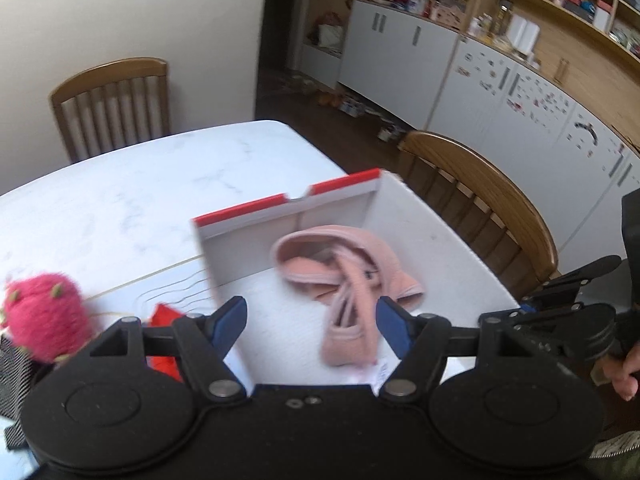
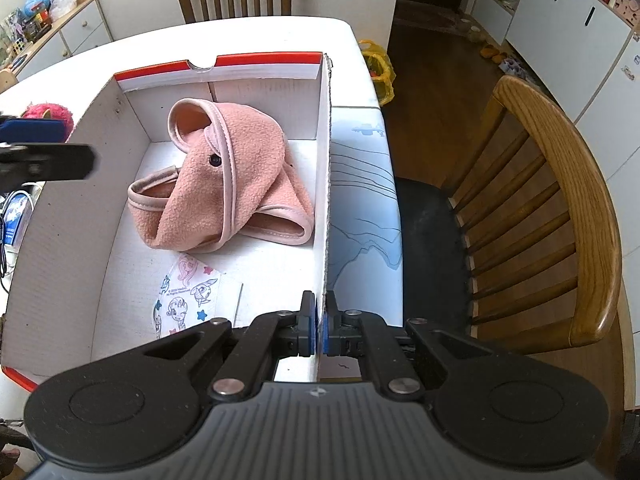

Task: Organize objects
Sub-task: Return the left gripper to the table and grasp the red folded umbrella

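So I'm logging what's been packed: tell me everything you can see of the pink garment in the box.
The pink fleece garment looks soft and fuzzy, edged with paler pink binding, with one dark button. It lies crumpled and folded over itself on the floor of the white box, toward the far end. Nothing grips it; it touches only the box floor, just beyond a printed paper.

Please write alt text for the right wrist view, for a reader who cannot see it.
The right gripper is shut on the right wall of an open white box on a white table. Inside lie a pink fleece garment and a cartoon-printed mask.
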A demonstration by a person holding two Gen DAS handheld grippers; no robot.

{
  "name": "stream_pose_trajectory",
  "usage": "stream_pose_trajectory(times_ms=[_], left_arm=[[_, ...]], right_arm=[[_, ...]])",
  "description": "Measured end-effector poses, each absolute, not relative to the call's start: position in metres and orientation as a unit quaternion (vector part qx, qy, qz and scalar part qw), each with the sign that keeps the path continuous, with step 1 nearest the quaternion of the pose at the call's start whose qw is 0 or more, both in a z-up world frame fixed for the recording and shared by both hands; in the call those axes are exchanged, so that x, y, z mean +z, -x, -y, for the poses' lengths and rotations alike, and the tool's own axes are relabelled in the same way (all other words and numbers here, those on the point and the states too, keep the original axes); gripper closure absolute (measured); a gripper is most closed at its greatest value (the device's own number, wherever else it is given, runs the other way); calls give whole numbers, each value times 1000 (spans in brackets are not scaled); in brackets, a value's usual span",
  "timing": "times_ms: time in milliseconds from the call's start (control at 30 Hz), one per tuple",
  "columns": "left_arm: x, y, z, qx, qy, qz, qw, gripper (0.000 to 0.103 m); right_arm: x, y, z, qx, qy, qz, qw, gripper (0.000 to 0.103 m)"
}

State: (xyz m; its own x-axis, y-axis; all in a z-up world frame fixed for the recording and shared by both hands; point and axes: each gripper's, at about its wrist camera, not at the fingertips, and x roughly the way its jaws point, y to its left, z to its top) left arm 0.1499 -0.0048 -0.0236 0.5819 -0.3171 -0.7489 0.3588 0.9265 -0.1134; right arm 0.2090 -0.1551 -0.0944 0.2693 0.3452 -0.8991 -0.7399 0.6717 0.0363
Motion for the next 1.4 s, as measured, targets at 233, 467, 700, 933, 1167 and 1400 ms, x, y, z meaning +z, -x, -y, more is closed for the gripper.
stream_pose_trajectory(times_ms=[233, 467, 700, 933, 1167, 1400], left_arm=[[-14, -132, -43, -145, -4, -406, 903, 32], [-9, -120, -92, -93, 11, -401, 911, 30], [-20, -110, -111, -72, 4, -409, 910, 21], [-40, -102, -105, -66, -15, -409, 910, 1], [-66, -116, -91, -67, -23, -419, 905, 1], [-93, -142, -77, -67, -38, -433, 898, 1]], right_arm=[[-93, -207, 155, 346, 202, -495, 771, 100], [-89, -205, 157, 338, 196, -499, 773, 100], [-85, -204, 156, 334, 189, -503, 774, 100], [-85, -204, 156, 333, 186, -504, 775, 100], [-83, -203, 158, 334, 186, -503, 775, 100], [-84, -205, 160, 335, 184, -504, 775, 100]])
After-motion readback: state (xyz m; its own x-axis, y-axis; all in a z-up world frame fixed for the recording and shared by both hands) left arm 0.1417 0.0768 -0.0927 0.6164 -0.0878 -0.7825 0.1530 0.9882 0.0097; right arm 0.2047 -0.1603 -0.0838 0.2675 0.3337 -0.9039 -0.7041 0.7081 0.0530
